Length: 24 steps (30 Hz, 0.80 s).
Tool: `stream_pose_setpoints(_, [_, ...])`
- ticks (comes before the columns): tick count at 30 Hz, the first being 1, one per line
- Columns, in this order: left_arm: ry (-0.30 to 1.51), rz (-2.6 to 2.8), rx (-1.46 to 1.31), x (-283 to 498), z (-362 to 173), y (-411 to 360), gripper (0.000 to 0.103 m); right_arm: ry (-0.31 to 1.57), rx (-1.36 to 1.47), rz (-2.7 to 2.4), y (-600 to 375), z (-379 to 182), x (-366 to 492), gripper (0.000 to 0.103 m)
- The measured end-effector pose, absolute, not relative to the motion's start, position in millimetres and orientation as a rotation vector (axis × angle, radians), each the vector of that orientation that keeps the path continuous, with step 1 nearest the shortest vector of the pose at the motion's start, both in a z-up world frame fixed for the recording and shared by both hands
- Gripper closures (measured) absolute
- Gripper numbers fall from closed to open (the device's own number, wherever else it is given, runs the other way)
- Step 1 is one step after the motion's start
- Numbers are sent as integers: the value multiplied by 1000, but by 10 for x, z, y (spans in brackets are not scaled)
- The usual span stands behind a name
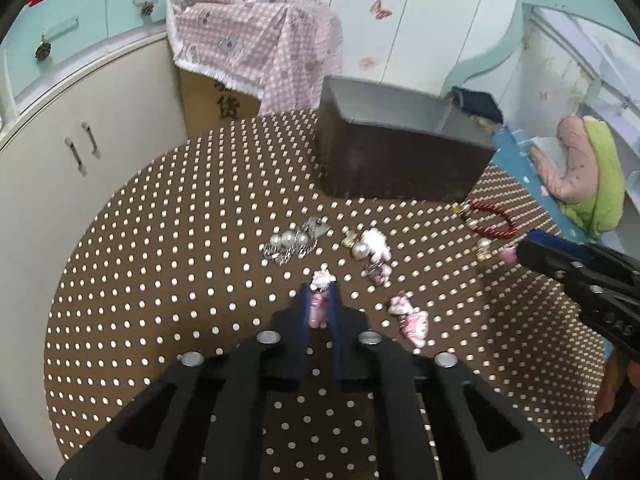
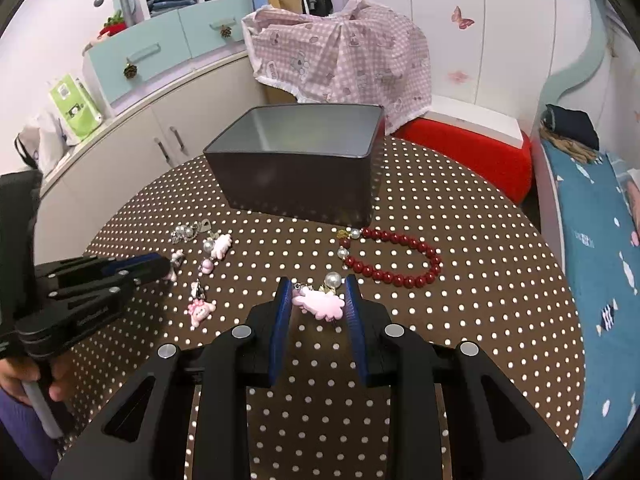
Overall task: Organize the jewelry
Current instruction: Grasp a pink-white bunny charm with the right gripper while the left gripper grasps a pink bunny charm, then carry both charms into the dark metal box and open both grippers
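My left gripper (image 1: 320, 292) is shut on a small pink charm (image 1: 320, 304) just above the dotted table; it also shows in the right wrist view (image 2: 166, 268). My right gripper (image 2: 318, 286) is closed on a pink cloud charm with a pearl (image 2: 320, 302), its fingers touching both sides; it also shows in the left wrist view (image 1: 516, 250). A dark open box (image 2: 298, 168) stands at the back of the table. A red bead bracelet (image 2: 394, 258) lies to its right front. Pearl and pink charms (image 1: 370, 246) lie loose in the middle.
The round brown dotted table (image 2: 460, 320) has its edge close on all sides. A cream cabinet (image 1: 80, 152) stands left. A bed with a blue sheet (image 2: 596, 240) is right. A pink checked cloth (image 2: 340, 52) covers a box behind.
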<state>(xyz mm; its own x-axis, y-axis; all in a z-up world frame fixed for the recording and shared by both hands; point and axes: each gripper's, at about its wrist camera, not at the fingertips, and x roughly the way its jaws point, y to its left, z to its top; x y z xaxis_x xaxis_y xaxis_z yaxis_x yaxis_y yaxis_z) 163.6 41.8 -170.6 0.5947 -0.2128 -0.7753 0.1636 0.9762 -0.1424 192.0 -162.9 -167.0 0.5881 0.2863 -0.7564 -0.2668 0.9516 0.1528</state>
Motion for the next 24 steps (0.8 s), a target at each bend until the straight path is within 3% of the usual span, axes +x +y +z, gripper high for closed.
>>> stream_pose_setpoints(12, [894, -284, -142, 1592, -1554, 567, 97, 862, 21, 332, -1608, -1523, 1962, 76])
stream_pose_setpoints(24, [733, -434, -169, 1895, -720, 351, 97, 772, 58, 344, -1622, -1068, 2312, 76])
